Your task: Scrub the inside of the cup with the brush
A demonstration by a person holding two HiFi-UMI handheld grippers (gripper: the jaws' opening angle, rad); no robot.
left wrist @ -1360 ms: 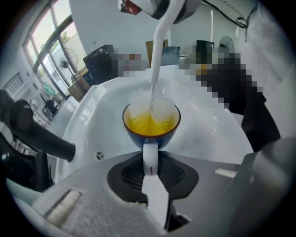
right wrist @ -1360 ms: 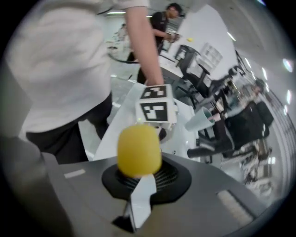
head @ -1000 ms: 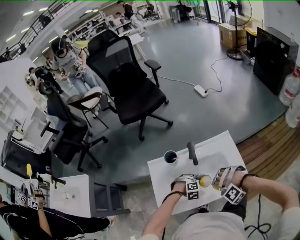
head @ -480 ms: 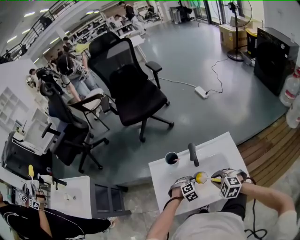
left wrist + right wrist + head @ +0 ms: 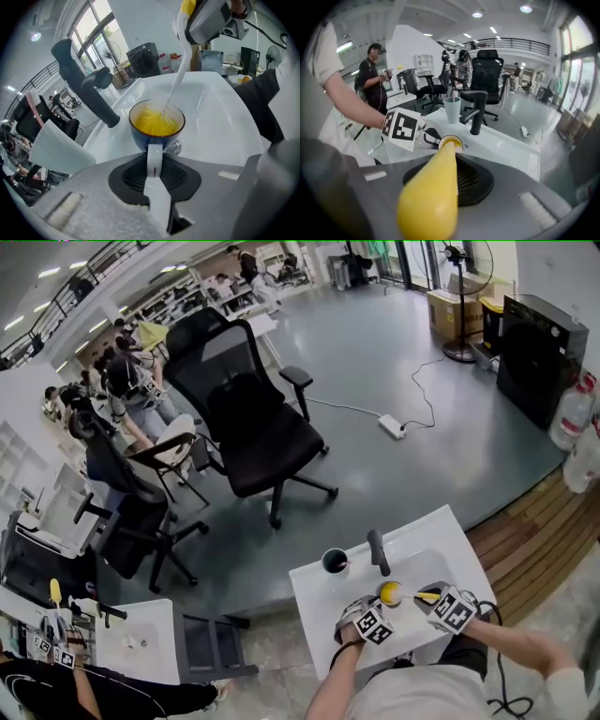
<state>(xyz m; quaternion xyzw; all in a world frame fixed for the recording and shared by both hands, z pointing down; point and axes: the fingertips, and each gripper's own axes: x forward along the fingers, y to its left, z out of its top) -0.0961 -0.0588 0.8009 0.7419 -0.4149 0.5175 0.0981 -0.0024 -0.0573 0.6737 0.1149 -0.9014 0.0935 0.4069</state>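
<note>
A blue cup (image 5: 157,123) with a yellow inside hangs over the white sink basin (image 5: 220,122). My left gripper (image 5: 154,161) is shut on its white handle. The brush has a yellow grip (image 5: 436,187) and a white stem (image 5: 177,79). Its yellow bristles (image 5: 157,123) sit inside the cup. My right gripper (image 5: 446,157) is shut on the grip and angles the brush down into the cup (image 5: 451,142). In the head view the cup (image 5: 388,593) lies between the left gripper (image 5: 370,622) and the right gripper (image 5: 450,608).
A black faucet (image 5: 377,551) stands at the sink's far edge, with a dark cup (image 5: 335,562) to its left on the white counter (image 5: 314,601). Office chairs (image 5: 253,432) and people fill the floor beyond. A second white unit (image 5: 141,638) is at lower left.
The right gripper has drawn in closer to the cup with the brush. Both grippers and the cup sit slightly further left in the head view.
</note>
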